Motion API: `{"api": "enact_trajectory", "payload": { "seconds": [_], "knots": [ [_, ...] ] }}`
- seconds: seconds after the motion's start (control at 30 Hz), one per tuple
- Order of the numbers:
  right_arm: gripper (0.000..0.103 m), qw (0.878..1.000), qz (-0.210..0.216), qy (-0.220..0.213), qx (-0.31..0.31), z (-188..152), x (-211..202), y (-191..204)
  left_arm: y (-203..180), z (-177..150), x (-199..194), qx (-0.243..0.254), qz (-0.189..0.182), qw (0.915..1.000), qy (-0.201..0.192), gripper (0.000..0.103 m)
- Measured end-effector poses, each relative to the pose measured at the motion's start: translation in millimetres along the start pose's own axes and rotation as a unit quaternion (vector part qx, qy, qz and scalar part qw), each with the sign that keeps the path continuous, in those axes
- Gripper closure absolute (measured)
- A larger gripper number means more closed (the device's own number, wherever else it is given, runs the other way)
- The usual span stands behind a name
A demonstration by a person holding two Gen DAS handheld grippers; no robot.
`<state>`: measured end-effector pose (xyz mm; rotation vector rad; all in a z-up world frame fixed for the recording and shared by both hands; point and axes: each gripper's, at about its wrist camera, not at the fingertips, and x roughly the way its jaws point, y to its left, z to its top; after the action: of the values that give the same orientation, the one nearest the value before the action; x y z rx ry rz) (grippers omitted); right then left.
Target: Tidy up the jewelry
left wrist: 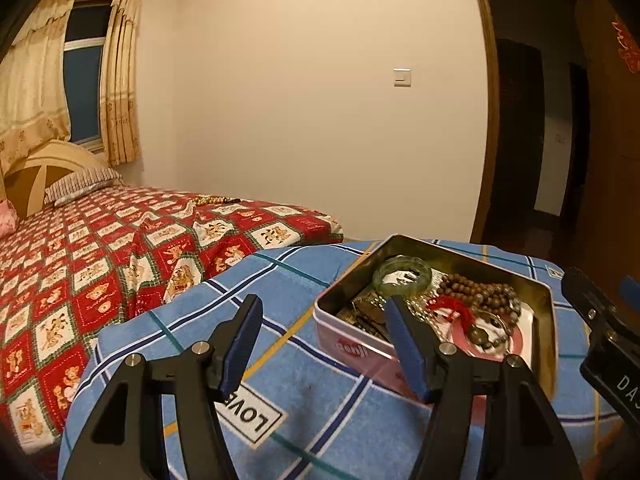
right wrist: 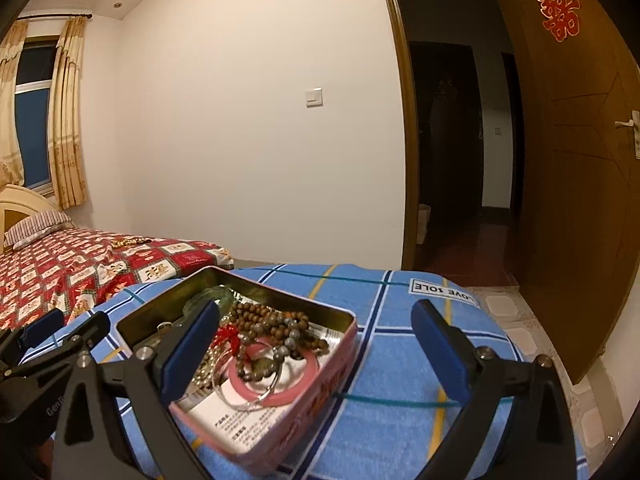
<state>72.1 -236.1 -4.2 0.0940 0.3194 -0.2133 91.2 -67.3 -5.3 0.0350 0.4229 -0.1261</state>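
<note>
An open pink metal tin (left wrist: 352, 346) (right wrist: 304, 396) sits on a blue checked towel (left wrist: 304, 280) (right wrist: 400, 336). It holds a green jade bangle (left wrist: 402, 278) (right wrist: 216, 296), brown bead strands (left wrist: 476, 290) (right wrist: 264, 316), a red tassel (left wrist: 448, 306) (right wrist: 228, 336), a pink bangle (right wrist: 280, 394) and thin silver bangles (right wrist: 244, 396). My left gripper (left wrist: 322, 316) is open and empty, just left of the tin. My right gripper (right wrist: 320, 322) is open and empty, its jaws straddling the tin's right side. The right gripper shows at the left wrist view's right edge (left wrist: 600, 320).
A bed with a red bear-print cover (left wrist: 100, 256) (right wrist: 72, 268) lies to the left, with a gold bead strand (left wrist: 212, 200) (right wrist: 126, 242) on it. An open wooden door (right wrist: 580, 160) and dark doorway (right wrist: 460, 152) stand to the right. Tiled floor (right wrist: 524, 332) lies beyond the towel.
</note>
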Motion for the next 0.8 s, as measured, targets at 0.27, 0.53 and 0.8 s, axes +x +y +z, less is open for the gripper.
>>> {"api": "enact_trajectory", "payload": {
  "seconds": [0.27, 0.53, 0.8],
  "knots": [
    [0.004, 1.000, 0.001, -0.026, -0.014, -8, -27, 11, 1, -8, -24, 0.001, 0.000, 0.9998, -0.018, 0.034],
    [0.002, 0.998, -0.007, -0.063, -0.010, -12, -50, 14, -1, -13, -42, 0.001, -0.002, 0.9991, -0.042, 0.028],
    [0.000, 0.995, -0.020, -0.093, 0.005, -13, -66, 9, -1, -14, -46, 0.003, -0.004, 0.9988, -0.049, 0.024]
  ]
}}
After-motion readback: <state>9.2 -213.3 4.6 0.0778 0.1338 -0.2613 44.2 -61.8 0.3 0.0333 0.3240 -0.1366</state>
